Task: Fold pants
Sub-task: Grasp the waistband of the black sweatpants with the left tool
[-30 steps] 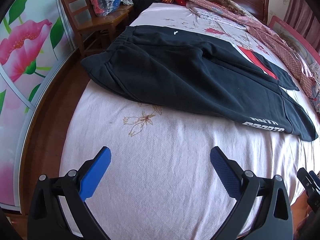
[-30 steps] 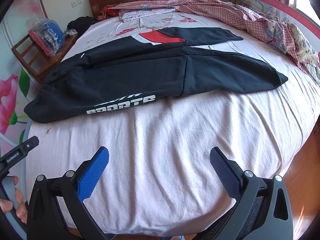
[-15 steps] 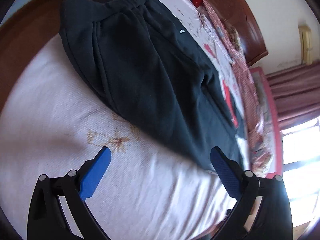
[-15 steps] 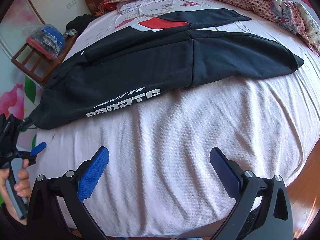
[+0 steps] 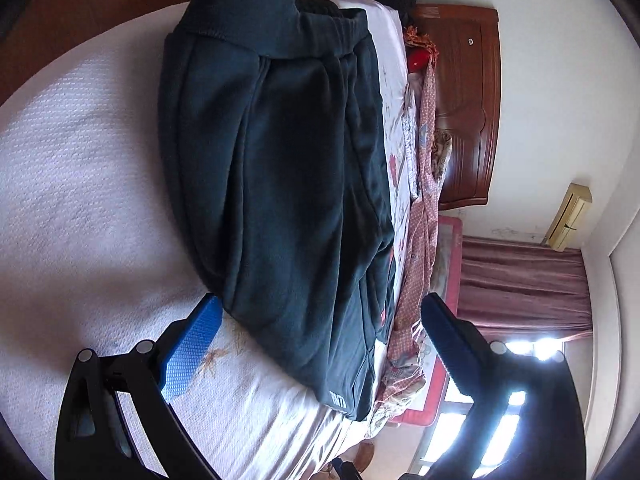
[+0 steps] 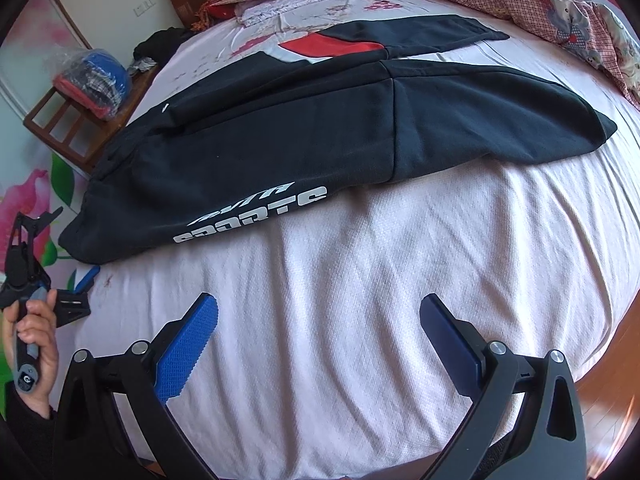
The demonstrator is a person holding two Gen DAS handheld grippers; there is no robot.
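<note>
The black pants point(image 6: 304, 136) are found spread lengthwise across the pink bed point(image 6: 380, 280), with white lettering on the near edge of the leg. The left claw point(image 5: 320, 336) is held wide open and empty, rolled sideways, with the pants' near edge lying between its pads. The right claw point(image 6: 318, 328) is likewise spread wide and empty above bare sheet, apart from the pants.

Left hand-held gripper point(image 5: 320, 332) rolled sideways and moved up to the pants point(image 5: 288, 184) waistband edge. Right hand-held gripper point(image 6: 318, 324) edged closer to the bed point(image 6: 360, 300).
</note>
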